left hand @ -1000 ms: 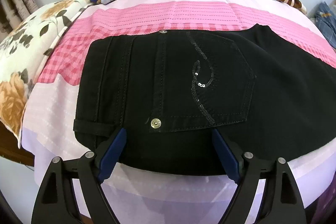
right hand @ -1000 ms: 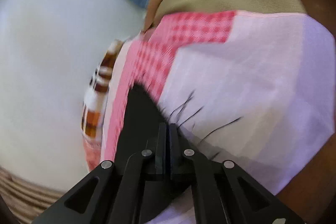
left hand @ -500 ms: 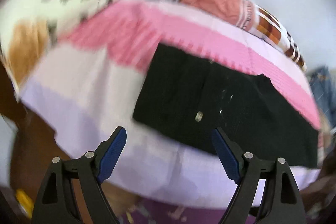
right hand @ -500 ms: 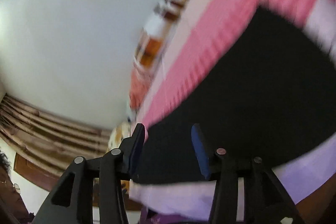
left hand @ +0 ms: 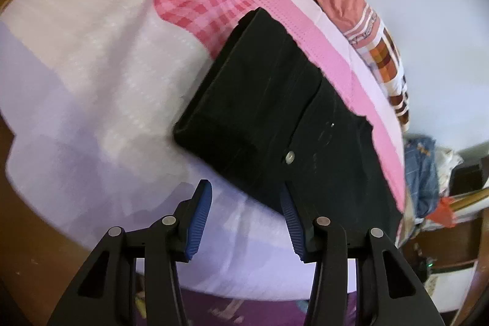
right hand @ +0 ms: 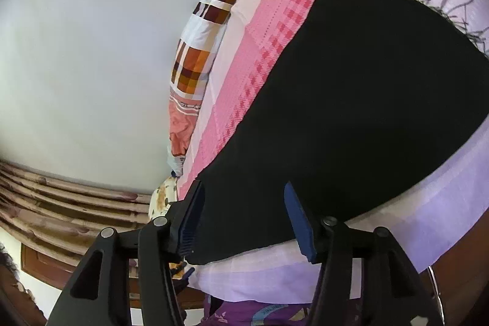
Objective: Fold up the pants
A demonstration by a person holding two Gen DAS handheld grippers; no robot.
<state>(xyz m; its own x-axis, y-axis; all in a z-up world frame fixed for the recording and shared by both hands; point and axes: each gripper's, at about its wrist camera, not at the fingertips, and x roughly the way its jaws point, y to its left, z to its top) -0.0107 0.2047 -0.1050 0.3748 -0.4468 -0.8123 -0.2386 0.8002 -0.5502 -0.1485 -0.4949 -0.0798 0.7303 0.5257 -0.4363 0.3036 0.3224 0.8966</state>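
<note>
Black denim pants (left hand: 275, 118), folded into a flat band, lie across a bed covered with a pink, white and lilac patchwork bedspread (left hand: 91, 75), close to the bed's near edge. In the left wrist view the left tongs (left hand: 246, 216) stand well open with nothing between the blue ribbed pads (left hand: 200, 214); the folded waistband end of the pants lies just ahead of them, a silver metal rivet (left hand: 289, 156) showing on the fabric above the right-hand pad, which overlaps the near edge of the cloth in the picture. Whether that pad touches the fabric cannot be told. The left-hand pad sits over bare lilac bedspread.

In the right wrist view the right tongs (right hand: 244, 219) are likewise spread wide and grip nothing. The black pants (right hand: 366, 100) fill the gap between the two pads and stretch away to the upper right, where a frayed hem (right hand: 443, 2) trails loose threads over the bedspread (right hand: 452, 203). The near corner of the cloth lies just below the left-hand pad.

A rolled patchwork blanket in orange, brown and salmon (left hand: 366, 20) runs along the far side of the bed against a pale wall (right hand: 91, 35). Blue denim garments (left hand: 423, 173) are heaped beyond the bed's end.
</note>
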